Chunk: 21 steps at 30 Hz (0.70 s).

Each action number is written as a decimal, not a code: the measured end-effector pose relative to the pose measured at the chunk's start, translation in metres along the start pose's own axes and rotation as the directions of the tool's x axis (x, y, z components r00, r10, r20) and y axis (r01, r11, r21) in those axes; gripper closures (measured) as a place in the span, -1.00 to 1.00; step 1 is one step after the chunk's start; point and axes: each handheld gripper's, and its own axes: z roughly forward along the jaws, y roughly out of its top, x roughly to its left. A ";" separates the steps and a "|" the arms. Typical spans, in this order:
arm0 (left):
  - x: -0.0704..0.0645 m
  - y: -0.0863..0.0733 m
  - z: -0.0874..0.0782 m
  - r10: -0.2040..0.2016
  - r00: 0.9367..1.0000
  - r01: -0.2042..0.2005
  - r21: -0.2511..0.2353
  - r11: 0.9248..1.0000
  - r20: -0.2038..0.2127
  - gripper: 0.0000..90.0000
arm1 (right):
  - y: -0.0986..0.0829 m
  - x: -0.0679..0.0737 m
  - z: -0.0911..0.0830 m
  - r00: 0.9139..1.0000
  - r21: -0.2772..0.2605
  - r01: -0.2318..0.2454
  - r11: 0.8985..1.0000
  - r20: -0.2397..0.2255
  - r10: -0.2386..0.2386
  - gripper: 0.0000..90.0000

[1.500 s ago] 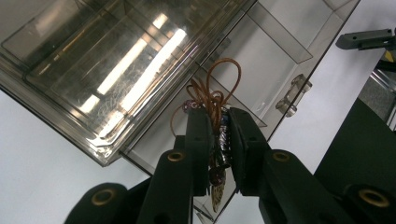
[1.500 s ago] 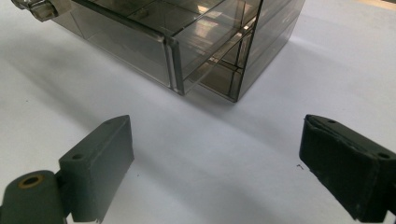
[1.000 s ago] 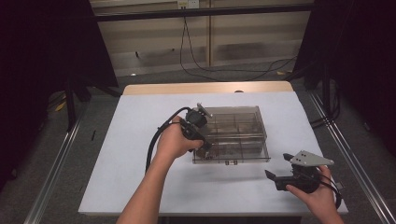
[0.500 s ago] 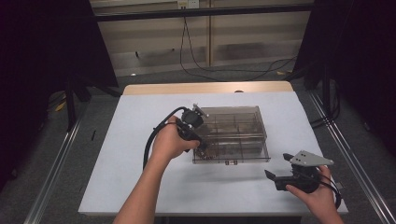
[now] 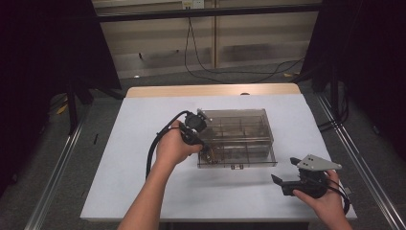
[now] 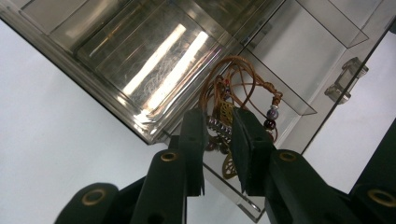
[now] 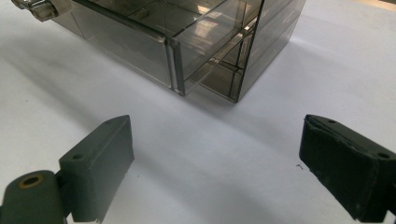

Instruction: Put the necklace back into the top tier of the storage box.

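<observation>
The left gripper point(image 6: 218, 140) is clamped on a beaded necklace point(image 6: 243, 88) in the near-left corner compartment of the clear box point(image 5: 239, 136); its jaws hide the pendant's middle. The right gripper point(image 7: 215, 163) rests on the table point(image 5: 143, 191), jaws wide apart, the right jaw cut off.

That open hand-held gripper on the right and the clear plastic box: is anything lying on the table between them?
No. In the right gripper view, only bare white table lies between the open right hand-held gripper and the compartment box. The high view agrees.
</observation>
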 end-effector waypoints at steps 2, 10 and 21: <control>-0.001 0.000 0.003 0.004 1.000 -0.004 -0.003 1.000 0.004 0.67 | 0.000 0.000 0.000 1.000 0.000 0.000 1.000 0.001 0.000 -0.78; -0.005 0.000 0.015 0.013 1.000 -0.014 0.014 1.000 0.024 0.72 | 0.000 0.000 0.000 1.000 0.002 0.001 1.000 0.003 -0.001 -0.78; -0.007 0.005 0.006 0.013 1.000 -0.012 -0.058 0.998 0.024 0.71 | 0.000 0.000 0.000 1.000 0.000 0.001 1.000 0.002 -0.001 -0.78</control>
